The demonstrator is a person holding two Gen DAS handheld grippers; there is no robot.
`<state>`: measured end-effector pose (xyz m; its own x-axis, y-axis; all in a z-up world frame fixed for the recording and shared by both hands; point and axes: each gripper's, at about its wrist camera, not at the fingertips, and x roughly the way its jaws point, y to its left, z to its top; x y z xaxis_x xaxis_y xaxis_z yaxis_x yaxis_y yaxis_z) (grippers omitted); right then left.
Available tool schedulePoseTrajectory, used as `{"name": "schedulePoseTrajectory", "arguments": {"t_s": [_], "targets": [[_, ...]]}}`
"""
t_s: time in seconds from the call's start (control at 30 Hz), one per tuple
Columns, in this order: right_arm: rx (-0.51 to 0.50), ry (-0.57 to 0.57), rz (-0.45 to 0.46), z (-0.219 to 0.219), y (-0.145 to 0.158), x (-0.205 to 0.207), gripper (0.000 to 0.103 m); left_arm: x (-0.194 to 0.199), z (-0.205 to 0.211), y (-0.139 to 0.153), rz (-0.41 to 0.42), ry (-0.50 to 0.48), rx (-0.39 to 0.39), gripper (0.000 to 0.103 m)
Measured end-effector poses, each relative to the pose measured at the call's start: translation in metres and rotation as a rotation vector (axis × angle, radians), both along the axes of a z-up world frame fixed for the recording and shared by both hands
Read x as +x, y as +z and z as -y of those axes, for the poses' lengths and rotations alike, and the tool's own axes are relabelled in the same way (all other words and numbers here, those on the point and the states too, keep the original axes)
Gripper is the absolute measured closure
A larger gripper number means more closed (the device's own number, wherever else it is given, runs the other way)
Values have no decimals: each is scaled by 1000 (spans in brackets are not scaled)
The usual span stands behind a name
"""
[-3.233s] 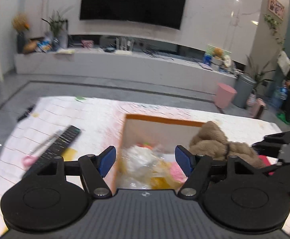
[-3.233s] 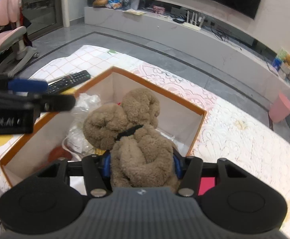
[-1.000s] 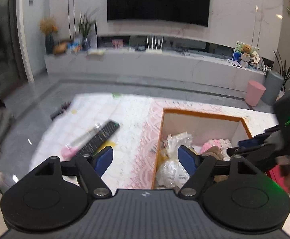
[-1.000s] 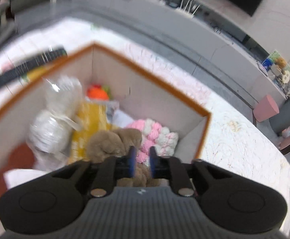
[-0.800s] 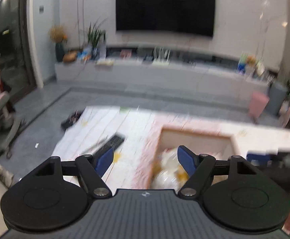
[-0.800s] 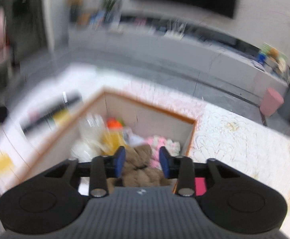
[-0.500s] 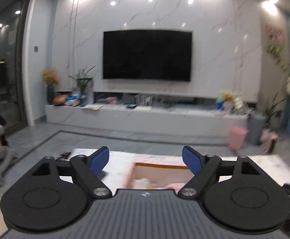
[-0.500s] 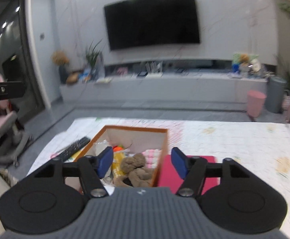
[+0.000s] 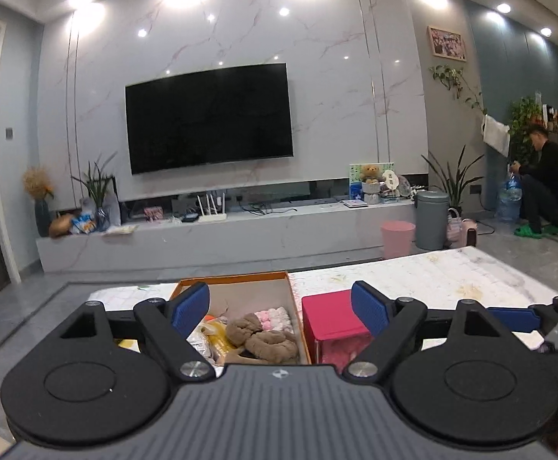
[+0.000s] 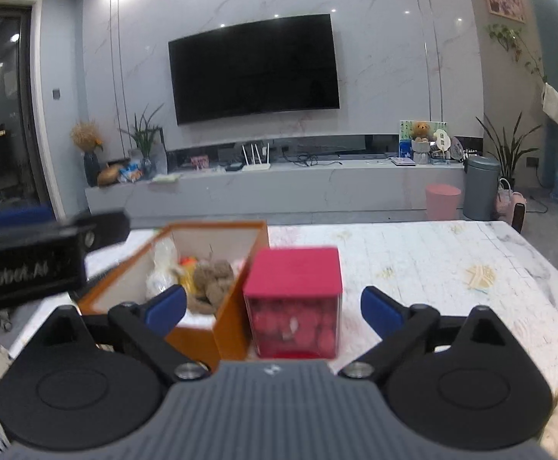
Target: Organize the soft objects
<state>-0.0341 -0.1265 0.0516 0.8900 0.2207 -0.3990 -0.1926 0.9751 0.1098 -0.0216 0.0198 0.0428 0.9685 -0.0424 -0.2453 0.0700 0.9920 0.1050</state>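
While both claws hang spread and empty, the orange box [image 10: 236,318] sits filled.
Right claw [image 10: 273,308] jaws opening; left claw [image 9: 280,308] wide; red cube [image 10: 294,306] touches the box on the tabletop [image 10: 432,264].

The right claw [image 10: 274,310] has let the brown plush [image 10: 213,283] drop into the box [image 10: 232,322], its jaws opening.

Fuzzy brown plush toy [image 9: 267,339], matt orange-rimmed box [image 9: 296,316], glossy marble wall [image 9: 328,76].

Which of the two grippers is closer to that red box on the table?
Right, by a little, as far as I can judge. The right gripper faces the red box head-on, jaws opening and empty. The left gripper faces the orange-rimmed bin; the box sits toward its right finger.
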Motion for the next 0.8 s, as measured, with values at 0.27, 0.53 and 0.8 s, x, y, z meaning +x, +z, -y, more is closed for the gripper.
{"name": "schedulePoseTrajectory", "arguments": {"t_s": [0.27,0.53,0.8], "targets": [[3,30,1,3,-46,4,5,5,-9,-38,-63,17,-62,5],[-29,17,-15,-3,-68,13,4,7,-14,-59,-127,1,-65,5],[-45,30,-28,-7,-74,15,4,6,-13,-65,-158,-25,-70,5]]}}
